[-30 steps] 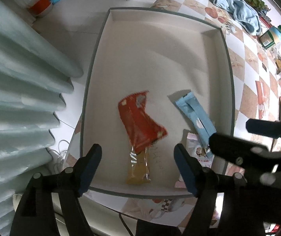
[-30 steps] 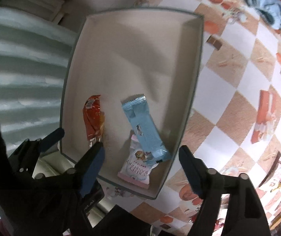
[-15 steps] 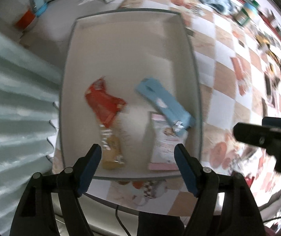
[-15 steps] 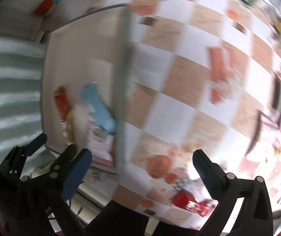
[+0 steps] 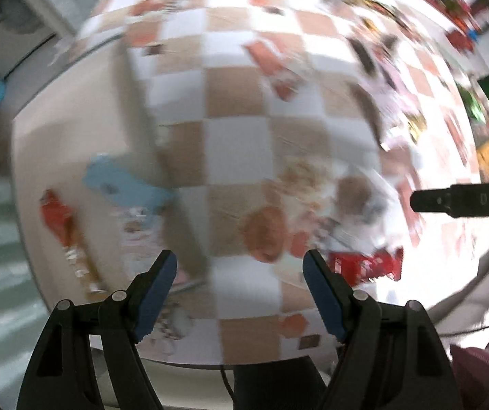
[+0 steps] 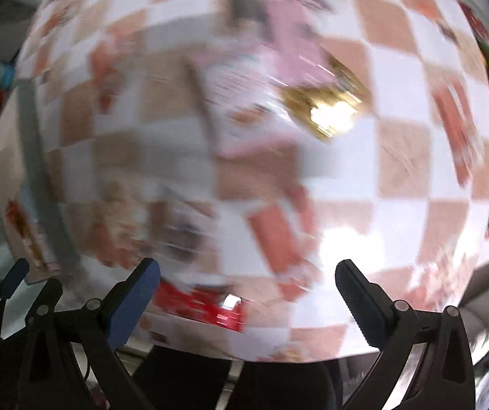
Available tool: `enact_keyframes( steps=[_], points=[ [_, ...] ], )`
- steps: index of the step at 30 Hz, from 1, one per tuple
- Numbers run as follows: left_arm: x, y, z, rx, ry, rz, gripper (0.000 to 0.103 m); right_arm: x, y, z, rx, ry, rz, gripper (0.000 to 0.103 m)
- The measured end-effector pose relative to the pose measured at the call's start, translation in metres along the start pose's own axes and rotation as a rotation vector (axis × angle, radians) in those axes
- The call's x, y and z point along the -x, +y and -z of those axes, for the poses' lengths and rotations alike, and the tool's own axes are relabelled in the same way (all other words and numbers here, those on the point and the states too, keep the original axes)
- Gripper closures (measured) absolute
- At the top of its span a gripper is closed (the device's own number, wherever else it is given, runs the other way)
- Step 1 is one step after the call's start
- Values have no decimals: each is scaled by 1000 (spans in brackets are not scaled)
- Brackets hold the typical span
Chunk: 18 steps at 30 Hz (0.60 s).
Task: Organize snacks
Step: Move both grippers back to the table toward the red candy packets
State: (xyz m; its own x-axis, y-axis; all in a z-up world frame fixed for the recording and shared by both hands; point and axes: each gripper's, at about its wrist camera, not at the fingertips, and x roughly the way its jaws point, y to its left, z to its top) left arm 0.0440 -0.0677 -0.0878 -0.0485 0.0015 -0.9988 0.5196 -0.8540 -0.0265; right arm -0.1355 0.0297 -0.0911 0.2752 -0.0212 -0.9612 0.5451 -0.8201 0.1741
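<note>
both views are smeared by motion. the left tool (image 5: pixel 240 270) points down over the checked orange-and-white tablecloth (image 5: pixel 234 143) on the table, its blue-padded jaws apart with nothing between them. to its left in that view lies the shallow white tray with a grey rim (image 5: pixel 56 130), and in it rest three snacks: a long red-and-clear wrapped snack (image 5: pixel 65 229) near the tray's left side, a light blue wrapped bar (image 5: pixel 124 188) beside it, and a pale pink-white packet (image 5: pixel 138 222) just below the blue bar, touching it. a red packet (image 5: pixel 364 264) lies on the cloth just right of the left tool's right finger.

the right tool (image 6: pixel 244 282) has its jaws spread wide, having just opened further, and holds nothing. it hangs over loose snacks on the cloth: a shiny gold wrapper (image 6: pixel 326 112), a pink packet (image 6: pixel 288 44) and the red packet (image 6: pixel 203 304) close to its left finger. the tray's grey rim shows at that view's left edge.
</note>
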Motion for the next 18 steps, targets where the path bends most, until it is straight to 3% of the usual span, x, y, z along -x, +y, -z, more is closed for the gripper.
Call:
enact_keyframes(
  steps=[11,18],
  points=[
    [-32,-85,14,-250,79,-19,23,-11,-64,18,-88,47,-20,0],
    [-56,-126,17,-316,124,-17,23,-12,-88,27,-101,38,-9,0]
  ],
)
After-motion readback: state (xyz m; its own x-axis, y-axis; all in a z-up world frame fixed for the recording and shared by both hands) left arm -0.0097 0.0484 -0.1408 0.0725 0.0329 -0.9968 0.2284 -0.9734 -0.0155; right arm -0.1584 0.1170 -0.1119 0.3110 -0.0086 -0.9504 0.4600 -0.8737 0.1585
